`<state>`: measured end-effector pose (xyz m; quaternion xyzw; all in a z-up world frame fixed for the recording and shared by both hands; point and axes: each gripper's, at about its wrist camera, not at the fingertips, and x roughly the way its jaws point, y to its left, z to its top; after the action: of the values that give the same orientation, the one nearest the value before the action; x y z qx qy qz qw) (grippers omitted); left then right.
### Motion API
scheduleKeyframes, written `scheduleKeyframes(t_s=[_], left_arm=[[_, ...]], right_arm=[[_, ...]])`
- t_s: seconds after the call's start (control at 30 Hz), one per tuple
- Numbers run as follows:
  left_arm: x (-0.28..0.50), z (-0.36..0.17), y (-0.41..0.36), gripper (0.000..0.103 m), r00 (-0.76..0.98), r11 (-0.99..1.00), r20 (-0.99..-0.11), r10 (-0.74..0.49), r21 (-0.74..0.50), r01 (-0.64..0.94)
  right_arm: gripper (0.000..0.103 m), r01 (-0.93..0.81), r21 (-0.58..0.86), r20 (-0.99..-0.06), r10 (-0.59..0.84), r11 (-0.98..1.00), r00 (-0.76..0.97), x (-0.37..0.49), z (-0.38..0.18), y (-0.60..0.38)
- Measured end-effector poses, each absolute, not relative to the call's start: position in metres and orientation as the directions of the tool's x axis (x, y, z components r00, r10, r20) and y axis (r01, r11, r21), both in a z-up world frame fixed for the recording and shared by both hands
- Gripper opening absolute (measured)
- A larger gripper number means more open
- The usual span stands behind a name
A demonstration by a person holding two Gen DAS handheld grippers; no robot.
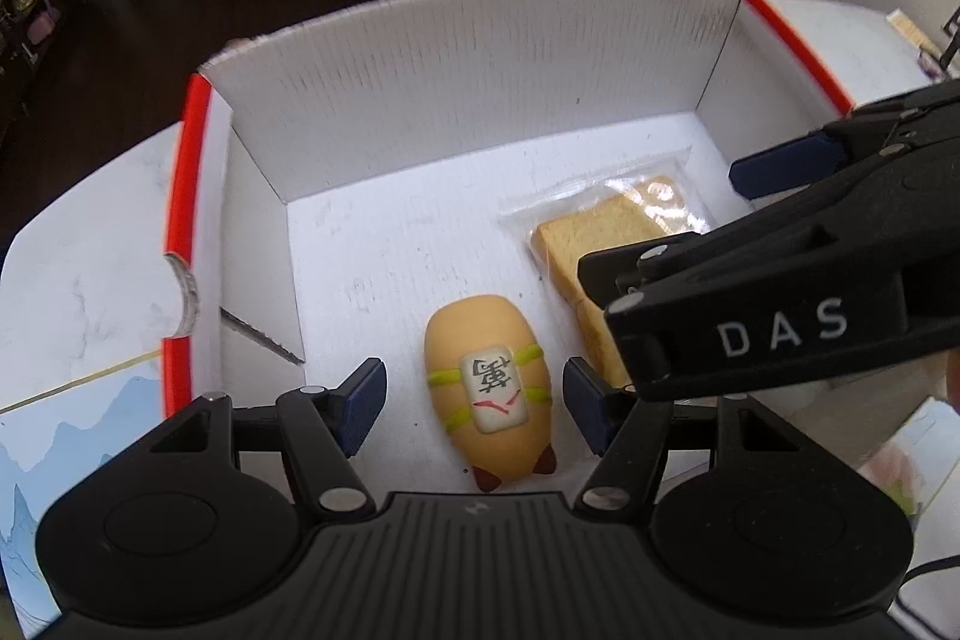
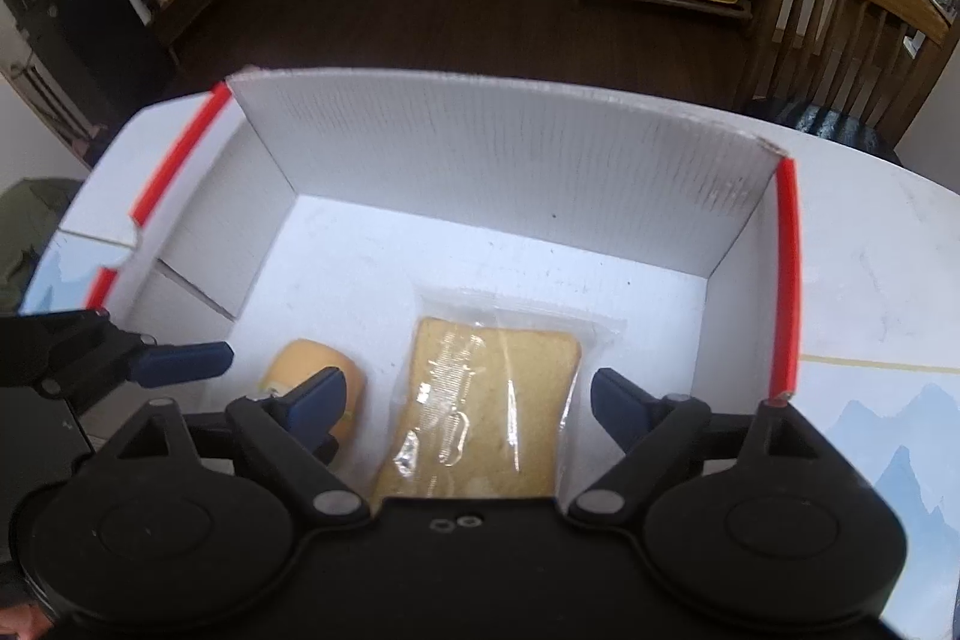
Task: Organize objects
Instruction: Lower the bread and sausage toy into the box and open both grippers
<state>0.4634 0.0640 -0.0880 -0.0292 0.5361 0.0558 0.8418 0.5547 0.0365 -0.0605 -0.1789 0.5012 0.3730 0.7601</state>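
Resting on the floor of the white box (image 1: pixel 480 58), the orange toy (image 1: pixel 486 388) and wrapped bread (image 2: pixel 480 400) lie side by side, each under its released tool, left tool (image 1: pixel 474 406) and right tool (image 2: pixel 465 406), probably just dropped there for sorting.

Both cameras look steeply down into the white box (image 1: pixel 480 58), close above its near edge, facing its far wall. The left wrist view sits over the box's left half, above the orange toy (image 1: pixel 486 388). The right wrist view sits over the right half, above the bagged cake slice (image 2: pixel 480 400). Both views share the box floor, toy (image 2: pixel 312 370) and cake slice (image 1: pixel 594 244).
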Motion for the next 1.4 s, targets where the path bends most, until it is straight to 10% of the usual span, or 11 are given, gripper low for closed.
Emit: scheduleKeyframes(t_s=[1.4], left_arm=[[0.268,0.020,0.052,0.073,0.722,0.983,-0.691,-0.038,-0.154,-0.096]], right_arm=[[0.100,-0.721,0.098,-0.678,0.577,0.686,0.456,0.388,0.033,-0.076]])
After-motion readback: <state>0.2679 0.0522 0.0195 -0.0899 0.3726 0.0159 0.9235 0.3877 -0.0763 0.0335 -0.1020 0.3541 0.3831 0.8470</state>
